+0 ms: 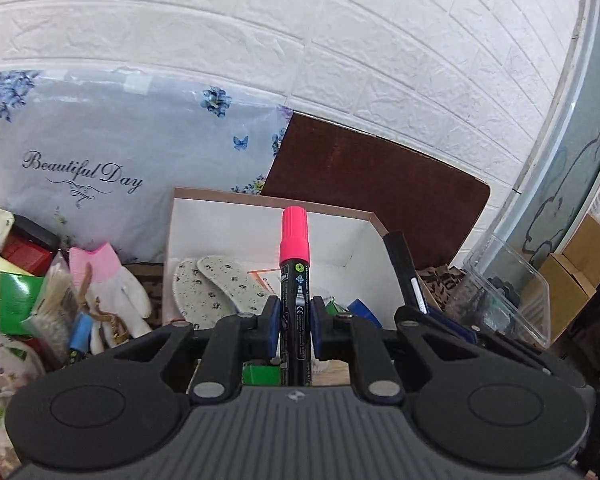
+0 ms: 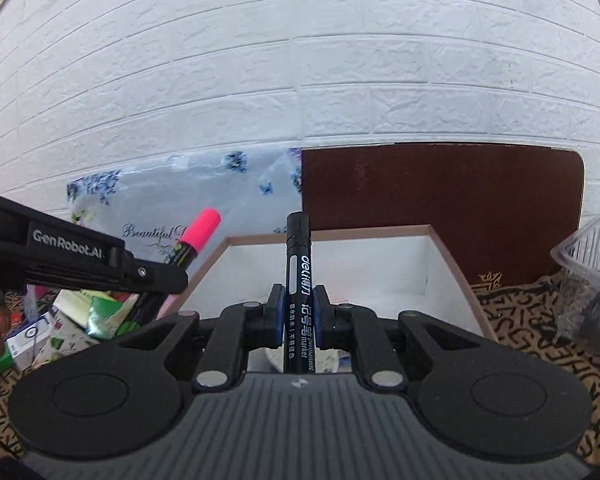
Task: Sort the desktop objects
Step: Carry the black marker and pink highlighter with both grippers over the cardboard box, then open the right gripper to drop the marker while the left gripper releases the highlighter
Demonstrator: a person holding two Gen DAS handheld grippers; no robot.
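On the far left of the left wrist view lies a heap of loose things, among them a white glove point(image 1: 116, 292) with a pink cuff, and just right of it stands the open white box point(image 1: 204, 216), with a pair of speckled insoles point(image 1: 216, 284) on its floor. The left gripper point(image 1: 295, 322) is closed on a pink-capped marker point(image 1: 295, 280), which stands upright between the blue pads, cap up, its long axis running straight away from the tool and over the box's near edge. Seen from the right wrist view, that same pink-capped marker point(image 2: 198, 240) sits left of the box's left wall point(image 2: 208, 264), tilted toward it. Further right, the right gripper point(image 2: 299, 318) is clamped on a black marker point(image 2: 298, 280), also upright, cap toward the back wall, and lined up over the middle of the box. The box lies directly ahead of and below both tools, so I judge either marker needs only a short forward dip to go in; the right hand looks better centred. At the far right stands a clear plastic tub point(image 2: 588, 264) on a patterned cloth point(image 2: 532, 320).
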